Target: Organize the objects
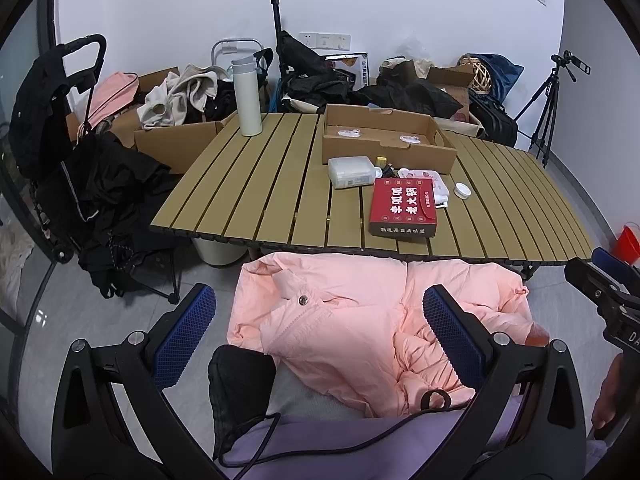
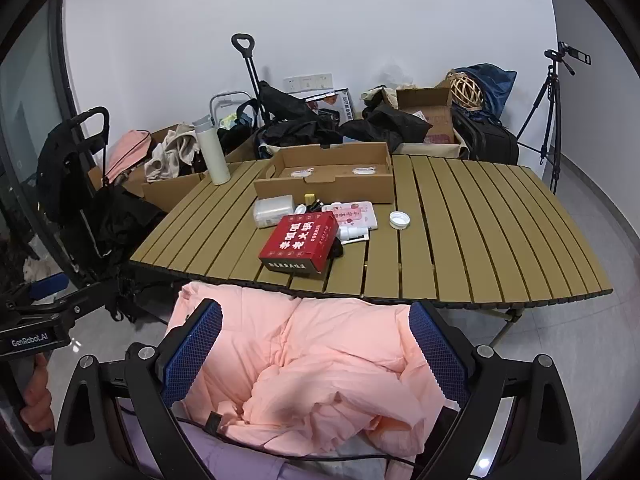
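Note:
A red box [image 1: 402, 205] [image 2: 299, 242] with white characters lies on the slatted table [image 1: 260, 184] [image 2: 480, 232]. Behind it lie a clear plastic box [image 1: 350, 171] [image 2: 273, 210], a pink-and-white packet [image 2: 357, 215], a white lid [image 1: 462, 190] [image 2: 399, 219] and small items. An open cardboard tray [image 1: 386, 136] [image 2: 326, 178] stands further back. A white flask [image 1: 247, 96] [image 2: 212, 150] stands at the far left. My left gripper [image 1: 320, 332] and right gripper [image 2: 316, 350] are open and empty, both above a pink padded jacket [image 1: 360, 320] [image 2: 320, 368] in front of the table.
Clothes, cardboard boxes and bags are piled behind the table [image 1: 188, 96]. A black stroller [image 1: 72, 140] draped with dark clothes stands left. A tripod [image 1: 548, 108] [image 2: 552, 116] stands right. A red bucket [image 1: 626, 242] sits on the floor. A black cable [image 1: 256, 436] crosses my lap.

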A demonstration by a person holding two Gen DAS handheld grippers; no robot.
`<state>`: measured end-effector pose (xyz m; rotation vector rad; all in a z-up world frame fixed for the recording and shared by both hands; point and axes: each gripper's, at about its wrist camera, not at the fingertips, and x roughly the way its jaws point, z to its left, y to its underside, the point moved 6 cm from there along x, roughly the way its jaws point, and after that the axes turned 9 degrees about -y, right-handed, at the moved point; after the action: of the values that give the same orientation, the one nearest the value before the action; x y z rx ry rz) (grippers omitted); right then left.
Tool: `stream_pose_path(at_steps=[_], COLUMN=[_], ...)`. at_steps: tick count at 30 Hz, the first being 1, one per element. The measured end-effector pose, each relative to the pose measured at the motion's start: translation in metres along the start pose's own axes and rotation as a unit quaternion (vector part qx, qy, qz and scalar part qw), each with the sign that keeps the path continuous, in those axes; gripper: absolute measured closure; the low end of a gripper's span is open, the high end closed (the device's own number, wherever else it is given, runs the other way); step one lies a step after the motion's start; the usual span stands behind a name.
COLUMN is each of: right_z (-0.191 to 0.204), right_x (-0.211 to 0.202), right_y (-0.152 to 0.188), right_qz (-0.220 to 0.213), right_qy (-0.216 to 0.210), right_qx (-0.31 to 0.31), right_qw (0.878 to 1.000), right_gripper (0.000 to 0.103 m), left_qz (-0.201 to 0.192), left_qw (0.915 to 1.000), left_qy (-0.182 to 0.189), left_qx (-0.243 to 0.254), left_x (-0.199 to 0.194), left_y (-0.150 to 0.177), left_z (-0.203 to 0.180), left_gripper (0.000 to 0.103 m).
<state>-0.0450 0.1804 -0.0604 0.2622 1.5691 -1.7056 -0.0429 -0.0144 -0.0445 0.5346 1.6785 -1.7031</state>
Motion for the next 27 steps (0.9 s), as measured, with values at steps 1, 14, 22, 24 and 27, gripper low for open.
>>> stream_pose_path(at_steps=[1,14,22,24,27], right_z=[0.0,0.0045,0.0024,0.0009,0.0], right_x=[0.0006,0.0051,0.0037,0.0045,0.0044], right_y=[0.0001,0.0004,0.0027,0.0032,0.0035], right_qz=[0.001,0.009,0.009,0.01,0.007], right_qy=[0.004,0.003,-0.001,-0.001,-0.002], right_qx=[-0.001,-0.003,0.006,0.009,0.013], right_qw=[1.0,1.0,1.0,1.0,1.0], right_gripper=[0.006,0.006,0.006,0.006,0.006], left_qz=[0.0,0.0,0.002,0.002,0.006], left_qw=[1.0,1.0,1.0,1.0,1.0], left_qy=[0.0,0.0,0.001,0.001,0.004], left_qx=[0.0,0.001,0.003,0.003,0.005], left_x=[0.0002,-0.0006,0.0008,0.0013,0.0025], left_y=[0.0004,0.0004,0.0026,0.0031,0.0041], left_z=[-0.0002,-0.0006,-0.0017,-0.0016,-0.0032], left_gripper=[0.0,0.0,0.0,0.0,0.0])
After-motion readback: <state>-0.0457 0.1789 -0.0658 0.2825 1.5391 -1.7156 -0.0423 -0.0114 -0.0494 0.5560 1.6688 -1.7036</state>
